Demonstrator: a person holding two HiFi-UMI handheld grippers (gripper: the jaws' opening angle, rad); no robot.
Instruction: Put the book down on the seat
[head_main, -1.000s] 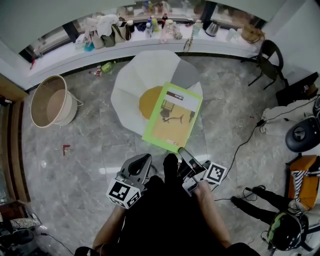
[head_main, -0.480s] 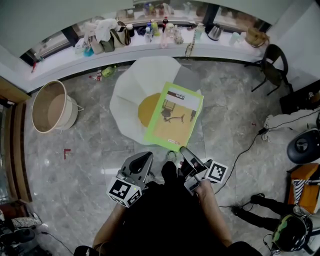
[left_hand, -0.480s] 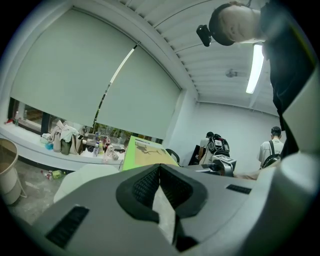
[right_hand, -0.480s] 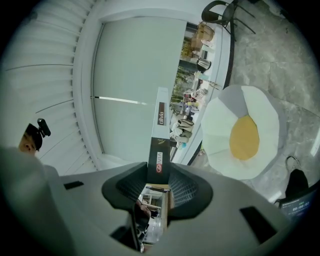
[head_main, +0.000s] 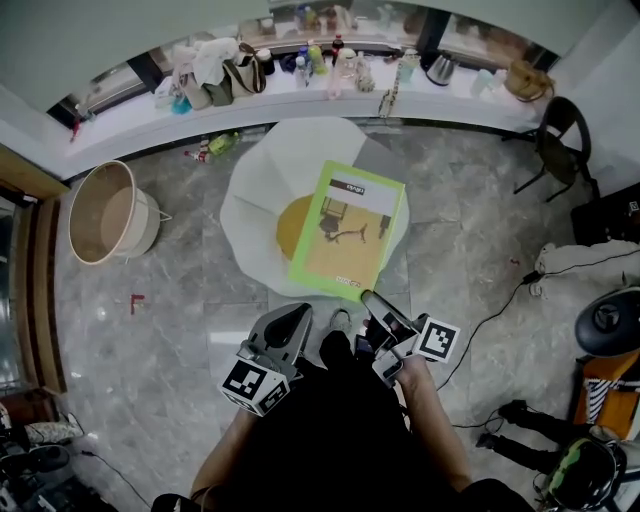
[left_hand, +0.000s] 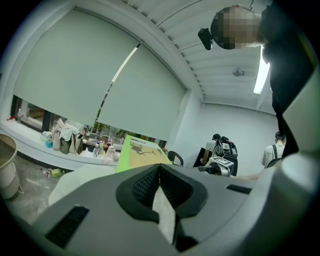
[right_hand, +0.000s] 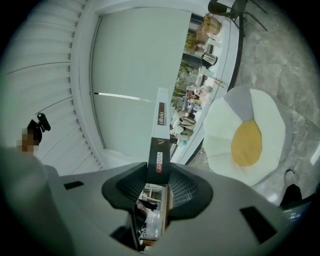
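the book (head_main: 348, 232) has edged further over the seat (head_main: 255, 200).

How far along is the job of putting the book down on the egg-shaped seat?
Done: the book is off the floor and positioned over the seat. In hand: the right gripper is clamped on the book's near edge, and the left gripper view shows the book raised above the seat, not resting on it. The left gripper is shut and holds nothing. Left: lower the book onto the seat and open the right jaws.

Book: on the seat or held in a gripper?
Held. The right gripper is shut on the book at its edge; its view shows the book edge-on, apart from the seat.
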